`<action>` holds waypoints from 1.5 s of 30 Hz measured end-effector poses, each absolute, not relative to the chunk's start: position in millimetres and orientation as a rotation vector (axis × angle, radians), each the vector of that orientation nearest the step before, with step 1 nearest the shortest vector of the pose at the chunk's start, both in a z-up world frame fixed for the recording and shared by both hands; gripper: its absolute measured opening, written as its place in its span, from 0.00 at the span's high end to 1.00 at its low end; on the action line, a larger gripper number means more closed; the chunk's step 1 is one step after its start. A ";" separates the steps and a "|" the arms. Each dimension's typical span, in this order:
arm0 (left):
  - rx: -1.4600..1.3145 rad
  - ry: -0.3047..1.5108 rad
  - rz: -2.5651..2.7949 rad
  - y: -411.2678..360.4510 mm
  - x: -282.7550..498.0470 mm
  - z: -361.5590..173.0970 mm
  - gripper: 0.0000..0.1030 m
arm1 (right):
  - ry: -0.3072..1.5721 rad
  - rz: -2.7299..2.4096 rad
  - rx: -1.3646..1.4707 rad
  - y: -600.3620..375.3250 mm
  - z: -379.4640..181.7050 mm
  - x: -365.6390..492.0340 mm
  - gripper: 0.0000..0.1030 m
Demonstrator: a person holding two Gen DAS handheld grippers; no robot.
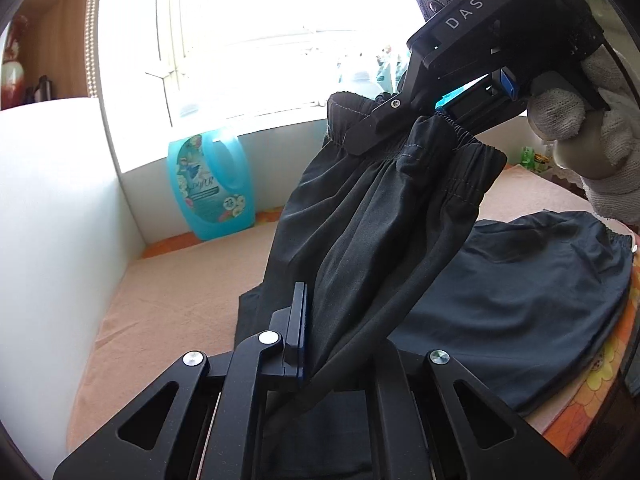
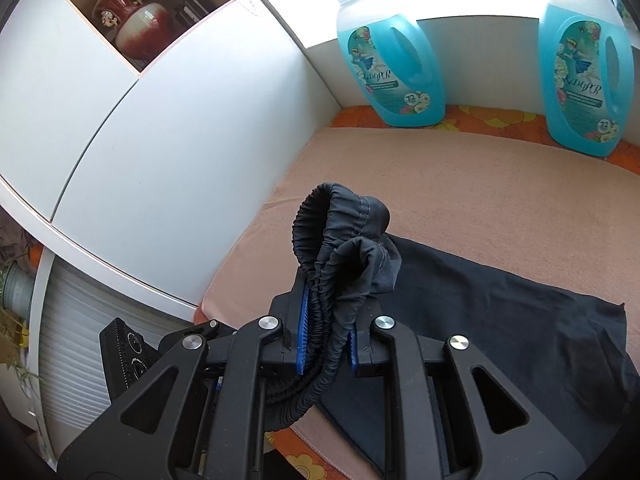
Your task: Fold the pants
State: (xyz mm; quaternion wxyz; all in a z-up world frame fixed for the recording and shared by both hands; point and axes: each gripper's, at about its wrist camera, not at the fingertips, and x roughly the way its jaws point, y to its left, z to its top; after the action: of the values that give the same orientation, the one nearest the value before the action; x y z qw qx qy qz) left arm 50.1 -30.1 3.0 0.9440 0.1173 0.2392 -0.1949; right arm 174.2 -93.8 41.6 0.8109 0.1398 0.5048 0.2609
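Note:
Dark grey pants (image 1: 372, 216) with an elastic waistband hang stretched between my two grippers above a peach towel (image 1: 172, 292). My left gripper (image 1: 316, 340) is shut on the lower fabric of the pants. My right gripper (image 1: 404, 124), held by a gloved hand at the upper right, is shut on the gathered waistband. In the right wrist view the right gripper (image 2: 326, 328) clamps the bunched waistband (image 2: 340, 240) between its blue pads, and the rest of the pants (image 2: 500, 312) trails over the towel (image 2: 460, 184).
A second dark garment (image 1: 532, 296) lies flat on the towel at the right. Blue detergent bottles (image 2: 390, 60) (image 2: 580, 72) stand at the back under the window. A white cabinet wall (image 2: 180, 120) bounds the left side. A flowered orange cloth (image 2: 480, 114) edges the towel.

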 end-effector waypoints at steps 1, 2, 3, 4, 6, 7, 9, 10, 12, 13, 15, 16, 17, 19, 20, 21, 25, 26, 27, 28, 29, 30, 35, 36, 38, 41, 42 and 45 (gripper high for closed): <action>0.237 0.489 -0.428 -40.8 51.2 4.0 0.94 | 1.070 0.541 0.297 -105.0 44.9 167.6 0.85; 0.235 0.492 -0.459 -49.9 48.7 6.0 0.94 | 1.063 0.525 0.298 -117.0 47.4 160.6 0.85; 0.236 0.493 -0.490 -59.6 44.4 5.7 0.94 | 1.056 0.511 0.301 -131.1 51.2 151.6 0.85; 0.241 0.493 -0.520 -70.0 41.4 7.3 0.94 | 1.049 0.498 0.307 -146.7 58.9 138.4 0.85; 0.262 0.493 -0.582 -95.3 30.7 8.9 0.94 | 1.034 0.459 0.317 -174.1 60.6 123.6 0.85; 0.280 0.498 -0.617 -107.8 27.7 8.2 0.94 | 1.028 0.434 0.321 -187.8 62.7 115.4 0.85; 0.317 0.507 -0.670 -132.9 11.0 3.6 0.94 | 1.024 0.383 0.342 -216.5 62.3 100.5 0.85; 0.329 0.511 -0.696 -143.7 6.9 1.3 0.94 | 1.023 0.356 0.351 -230.7 60.4 92.5 0.85; 0.351 0.524 -0.742 -163.9 -2.1 -0.9 0.94 | 1.025 0.301 0.362 -255.9 54.7 78.8 0.85; 0.349 0.530 -0.765 -170.9 -1.9 -2.8 0.94 | 1.027 0.274 0.366 -266.9 52.3 72.0 0.85; 0.346 0.545 -0.808 -188.1 -6.1 -6.7 0.94 | 1.033 0.225 0.363 -288.7 46.7 57.2 0.85; 0.349 0.556 -0.831 -196.4 -7.6 -10.1 0.94 | 1.037 0.202 0.361 -298.9 43.5 50.3 0.85; 0.355 0.568 -0.850 -204.7 -8.7 -13.8 0.94 | 1.042 0.178 0.359 -308.8 39.9 43.7 0.85; 0.361 0.602 -0.890 -219.0 -11.5 -19.1 0.94 | 1.053 0.137 0.368 -328.9 31.4 30.6 0.85; 0.354 0.625 -0.909 -223.5 -11.7 -21.5 0.93 | 1.057 0.123 0.372 -339.4 26.6 24.7 0.85; 0.335 0.649 -0.933 -225.2 -10.2 -22.8 0.89 | 1.060 0.106 0.370 -348.9 21.4 19.1 0.85; 0.257 0.691 -0.952 -208.3 0.7 -14.8 0.81 | 1.078 0.071 0.416 -383.5 -3.6 -1.9 0.85; 0.248 0.692 -0.934 -200.1 5.3 -12.7 0.77 | 1.077 0.067 0.425 -390.8 -9.0 -6.7 0.85; 0.246 0.691 -0.902 -191.5 11.5 -11.3 0.75 | 1.076 0.061 0.434 -398.6 -14.0 -11.1 0.85; 0.253 0.691 -0.858 -183.3 19.0 -12.2 0.75 | 1.076 0.052 0.449 -406.1 -18.9 -14.9 0.85; 0.264 0.702 -0.814 -175.1 26.5 -15.1 0.75 | 1.077 0.047 0.464 -413.2 -23.0 -17.9 0.85; 0.263 0.724 -0.783 -167.9 34.2 -19.0 0.75 | 1.078 0.045 0.474 -419.1 -26.3 -20.3 0.85; 0.297 0.860 -0.667 -147.3 60.3 -57.1 0.75 | 1.061 0.082 0.516 -441.2 -32.3 -27.5 0.85; 0.304 0.884 -0.656 -146.9 62.4 -66.0 0.75 | 1.063 0.087 0.541 -443.6 -34.6 -27.1 0.84; 0.323 0.912 -0.641 -147.6 64.5 -80.5 0.75 | 1.066 0.101 0.572 -447.5 -38.6 -27.6 0.81; 0.315 0.907 -0.642 -146.9 64.7 -85.0 0.75 | 1.094 0.089 0.594 -449.5 -43.0 -31.0 0.63; 0.311 0.906 -0.644 -147.0 65.1 -84.3 0.75 | 1.096 0.085 0.605 -449.8 -43.3 -33.2 0.57; 0.309 0.904 -0.649 -147.1 64.8 -85.2 0.75 | 1.089 0.092 0.646 -451.9 -43.8 -42.2 0.45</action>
State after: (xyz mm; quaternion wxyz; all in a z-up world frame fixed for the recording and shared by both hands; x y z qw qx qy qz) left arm 64.8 -147.1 -85.2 0.8378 0.1462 0.4274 -0.3067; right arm -42.2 -451.9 -43.8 0.8052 0.3018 0.5086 0.0432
